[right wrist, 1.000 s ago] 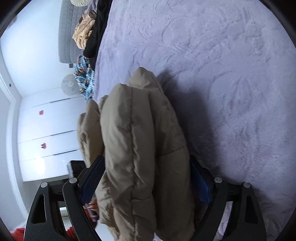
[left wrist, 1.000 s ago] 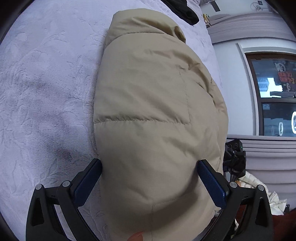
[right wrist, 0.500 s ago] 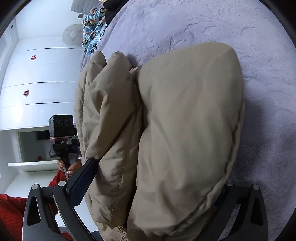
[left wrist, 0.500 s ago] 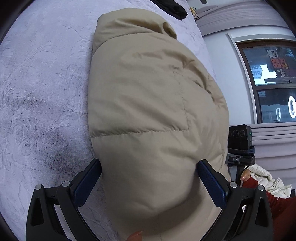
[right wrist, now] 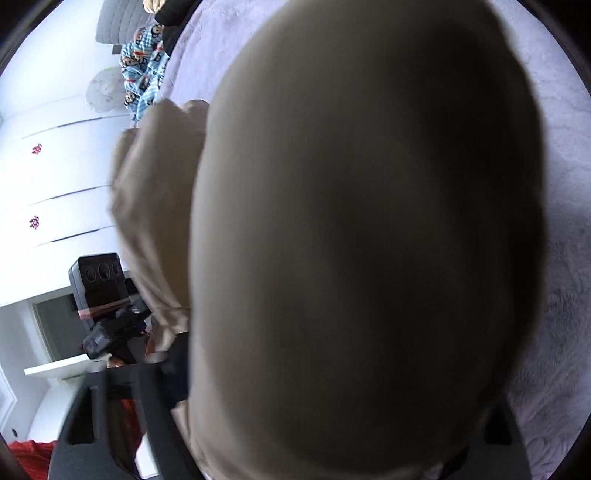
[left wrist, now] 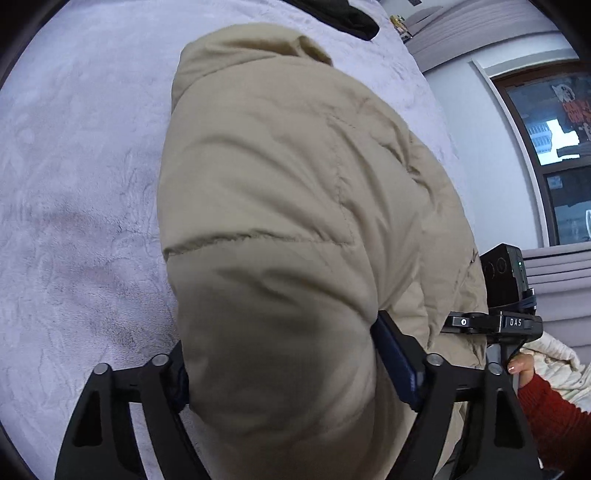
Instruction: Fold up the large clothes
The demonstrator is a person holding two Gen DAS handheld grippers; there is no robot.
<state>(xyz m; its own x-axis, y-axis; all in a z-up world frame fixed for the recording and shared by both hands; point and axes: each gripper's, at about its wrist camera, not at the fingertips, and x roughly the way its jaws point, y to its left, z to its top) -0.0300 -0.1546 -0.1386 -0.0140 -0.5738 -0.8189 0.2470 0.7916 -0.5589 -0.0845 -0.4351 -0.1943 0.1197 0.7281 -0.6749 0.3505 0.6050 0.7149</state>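
Note:
A beige padded jacket [left wrist: 295, 192] lies folded in a thick bundle on a pale lilac bedspread [left wrist: 74, 184]. My left gripper [left wrist: 280, 369] is shut on the near end of the bundle, and the fabric bulges between and over the fingers. In the right wrist view the same jacket [right wrist: 362, 236] fills most of the frame, close and blurred. My right gripper [right wrist: 332, 424] has its fingers on either side of the bundle, squeezing it; the right finger is hidden by fabric. The right gripper also shows in the left wrist view [left wrist: 495, 321].
A black garment [left wrist: 347, 18] lies at the far end of the bed. A blue patterned cloth [right wrist: 144, 74] hangs off the bed edge. White wardrobe doors [right wrist: 55, 177] stand to the left, and a dark window [left wrist: 554, 147] to the right.
Both grippers have closed in on the jacket bundle. The right gripper has turned and pushed closer, so the jacket now swells to fill its view.

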